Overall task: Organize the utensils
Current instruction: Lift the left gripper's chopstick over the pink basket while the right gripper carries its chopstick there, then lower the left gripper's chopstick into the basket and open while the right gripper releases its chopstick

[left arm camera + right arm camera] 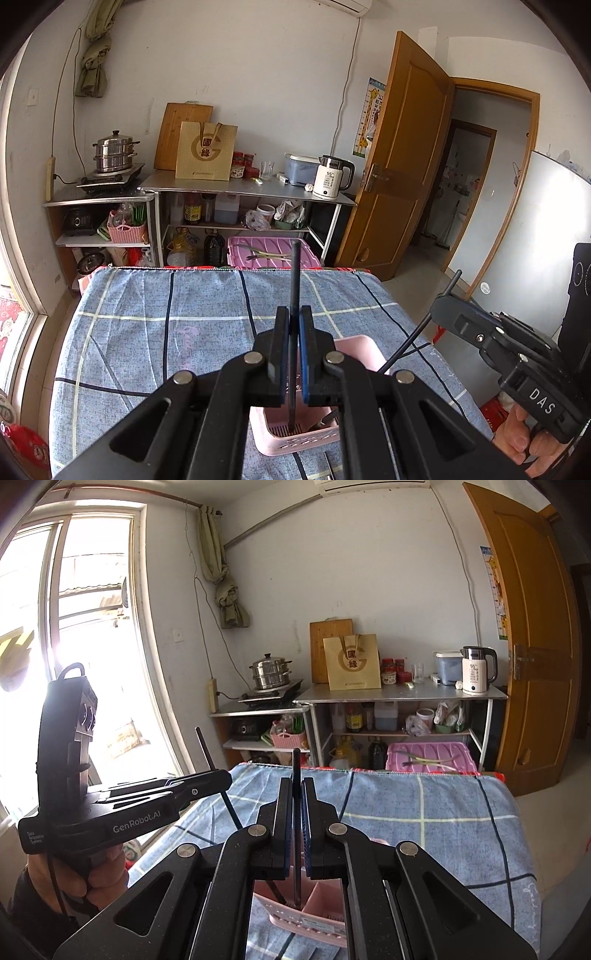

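Left gripper (294, 321) clamped on a black chopstick (294, 280), its tip down in the pink utensil basket (295, 439) at the near edge of the checked table cloth (166, 332). Right gripper (296, 794) likewise clamped on a second chopstick (296, 768), tip inside the same basket.

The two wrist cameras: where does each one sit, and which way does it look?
Left wrist: on the left gripper, shut on a black chopstick; faces the shelves; the right gripper and its hand show.
Right wrist: on the right gripper, also holding a chopstick; the left gripper shows.
Both see the pink basket, blue cloth.
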`<state>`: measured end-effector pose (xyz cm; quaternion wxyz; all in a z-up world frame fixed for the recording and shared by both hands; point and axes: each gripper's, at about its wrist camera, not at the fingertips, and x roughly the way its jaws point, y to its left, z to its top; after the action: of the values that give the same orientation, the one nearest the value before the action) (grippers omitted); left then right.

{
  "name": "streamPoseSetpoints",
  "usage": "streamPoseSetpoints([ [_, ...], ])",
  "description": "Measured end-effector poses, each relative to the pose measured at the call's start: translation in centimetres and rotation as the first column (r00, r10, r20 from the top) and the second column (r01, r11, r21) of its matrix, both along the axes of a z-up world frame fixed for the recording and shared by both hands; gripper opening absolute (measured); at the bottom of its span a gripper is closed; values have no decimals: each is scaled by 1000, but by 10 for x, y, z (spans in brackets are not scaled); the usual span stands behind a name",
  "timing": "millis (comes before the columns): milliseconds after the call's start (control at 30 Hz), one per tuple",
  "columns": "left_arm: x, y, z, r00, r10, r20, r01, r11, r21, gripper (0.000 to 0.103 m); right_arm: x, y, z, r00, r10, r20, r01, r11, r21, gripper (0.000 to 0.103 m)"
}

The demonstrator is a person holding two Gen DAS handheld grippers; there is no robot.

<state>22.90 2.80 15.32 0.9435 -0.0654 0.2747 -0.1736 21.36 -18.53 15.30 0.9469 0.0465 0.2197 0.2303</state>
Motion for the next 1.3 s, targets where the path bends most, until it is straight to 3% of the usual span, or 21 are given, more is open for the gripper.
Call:
streamPoseSetpoints([
  [200, 0, 0, -11, 1000, 11, -15, -11, 1000, 0, 8, 7, -4, -11, 999, -8, -40, 8, 1000, -4, 5],
  [367, -3, 4, -9, 1000, 28, 8, -28, 1000, 2, 25, 5, -4, -12, 999, -16, -36, 16, 1000, -10, 7],
  [433, -7, 6, -7, 999, 36, 21, -36, 999, 3, 30, 4, -4, -11, 999, -15, -31, 15, 1000, -7, 13],
  [733, -33, 16, 7, 992, 90, 92, -90, 996, -3, 43, -16, -18, -1, 999, -36, 19, 36, 999, 0, 15],
  [1100, -90, 18, 3, 985, 89, 150, -89, 996, -11, 45, -73, -40, -11, 997, -57, 59, 55, 998, 22, 15],
  [1300, -121, 9, -29, 992, 57, 114, -56, 998, -11, 45, -93, -51, -45, 998, -58, -15, 58, 998, 20, 15],
])
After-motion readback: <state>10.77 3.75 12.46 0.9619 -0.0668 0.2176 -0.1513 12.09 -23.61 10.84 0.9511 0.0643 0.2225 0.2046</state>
